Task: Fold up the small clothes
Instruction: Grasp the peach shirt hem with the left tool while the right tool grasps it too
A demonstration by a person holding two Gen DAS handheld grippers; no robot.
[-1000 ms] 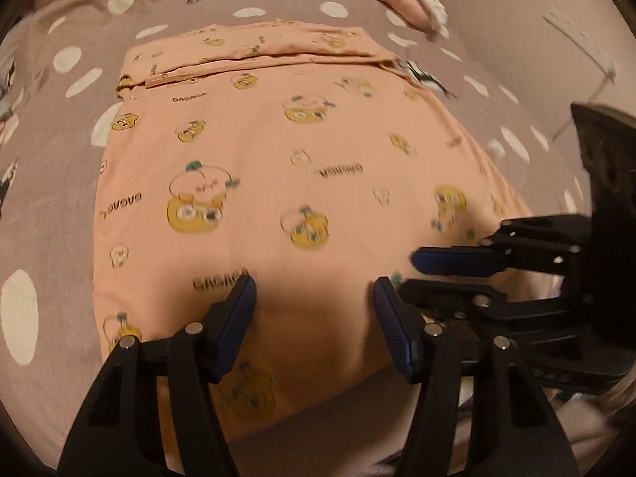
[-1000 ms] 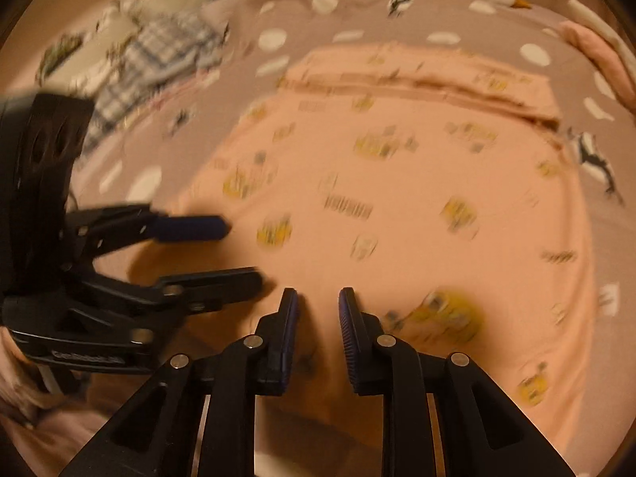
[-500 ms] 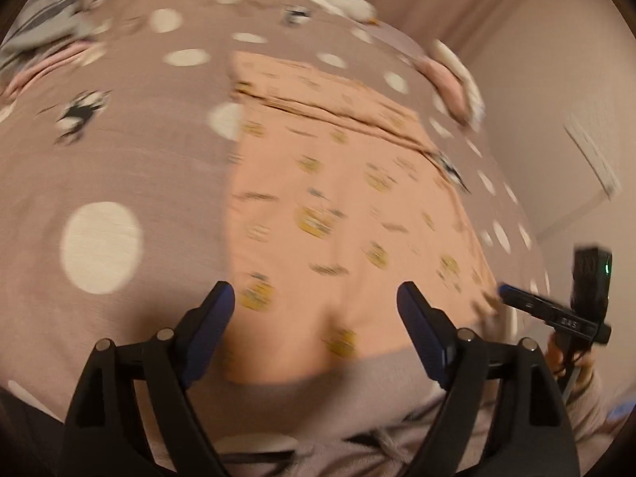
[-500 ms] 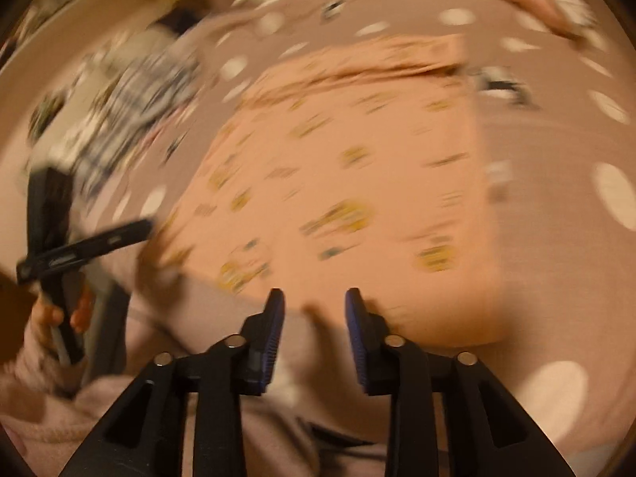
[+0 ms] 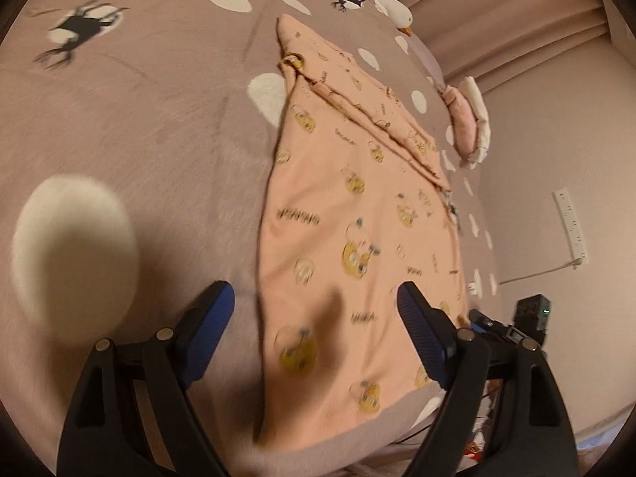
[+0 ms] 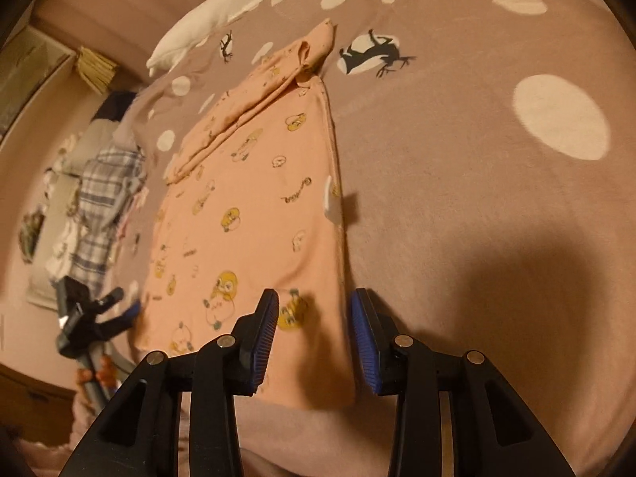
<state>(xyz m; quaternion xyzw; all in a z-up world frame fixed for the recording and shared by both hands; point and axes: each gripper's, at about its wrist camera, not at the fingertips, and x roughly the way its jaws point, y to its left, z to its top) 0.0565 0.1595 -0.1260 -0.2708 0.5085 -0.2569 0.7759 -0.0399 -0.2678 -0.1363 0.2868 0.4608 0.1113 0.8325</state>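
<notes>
A peach garment (image 5: 357, 218) printed with yellow cartoon figures lies flat on a mauve spotted bedspread (image 5: 139, 119), its far end folded over in a band. My left gripper (image 5: 314, 310) hovers open and wide over the garment's near left corner, one finger over the bedspread and the other over the cloth. In the right wrist view, the garment (image 6: 254, 206) has its near right edge below my right gripper (image 6: 314, 318). That gripper stands open a little, its pads off the cloth. Each gripper shows in the other's view: the right gripper (image 5: 497, 326) and the left gripper (image 6: 99, 310).
A white plush goose (image 5: 393, 8) and a folded pink cloth (image 5: 465, 119) lie at the bed's far side. A heap of plaid clothes (image 6: 103, 198) sits off the left edge. A power strip (image 5: 572, 226) hangs on the wall. The bed's front edge is right under the grippers.
Both grippers have swung apart from the garment's near middle, the left to its left corner and the right to its right edge. Both rolled, and both jaws widened.
</notes>
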